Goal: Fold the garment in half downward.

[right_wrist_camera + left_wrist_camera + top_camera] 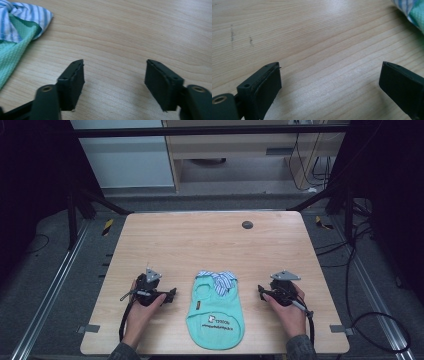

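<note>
From the high view, a small mint-green garment [216,310] with a blue-striped collar [218,281] lies flat on the wooden table [200,240], near my edge of it and about midway across. I use the garment as my landmark. My left gripper [172,293] rests on the table just to its left, level with the collar end, jaws pointing toward it. My right gripper [260,290] mirrors that on the garment's right side. Neither touches the cloth. A small dark round disc [247,224] sits far beyond the garment, toward the table's far edge.

In the left gripper view, my left gripper [329,75] has its two black jaws spread wide with bare wood between them. A corner of the garment [415,15] peeks in at the upper right, apart from the jaws.

In the right gripper view, my right gripper [113,70] is likewise spread wide and holds nothing. The striped collar [22,20] and green cloth lie at the upper left, near the left jaw but clear of it.

I judge the step is reaching in to grasp the garment. To do it well, I should bring each gripper low to the nearest cloth edge, slide one jaw under a single layer, and close only once fabric sits between the pads, keeping both sides even.
</note>
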A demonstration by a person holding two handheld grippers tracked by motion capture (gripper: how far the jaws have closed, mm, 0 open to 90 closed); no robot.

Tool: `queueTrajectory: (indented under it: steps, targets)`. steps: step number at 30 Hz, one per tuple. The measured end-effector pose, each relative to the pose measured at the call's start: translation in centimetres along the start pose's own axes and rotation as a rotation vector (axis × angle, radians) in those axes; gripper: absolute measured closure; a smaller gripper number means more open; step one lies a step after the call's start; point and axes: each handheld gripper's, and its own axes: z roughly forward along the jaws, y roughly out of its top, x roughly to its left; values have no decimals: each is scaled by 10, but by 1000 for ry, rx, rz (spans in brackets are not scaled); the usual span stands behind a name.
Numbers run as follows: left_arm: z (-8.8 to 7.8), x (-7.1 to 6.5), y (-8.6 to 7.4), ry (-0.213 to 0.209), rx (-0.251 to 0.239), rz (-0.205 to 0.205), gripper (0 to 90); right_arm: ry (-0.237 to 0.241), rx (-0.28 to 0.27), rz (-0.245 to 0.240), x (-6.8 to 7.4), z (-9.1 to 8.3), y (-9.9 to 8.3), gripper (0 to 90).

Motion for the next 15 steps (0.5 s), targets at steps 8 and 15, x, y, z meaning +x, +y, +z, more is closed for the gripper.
queueTrajectory:
  steps: [8,15]
  targets:
    - [-4,3,8,-37,-24,-19,210,85,-38,-52,8,-7,13,617]
    - [6,-9,47,-87,-6,55,354,154,-14,-138,22,3,37,745]
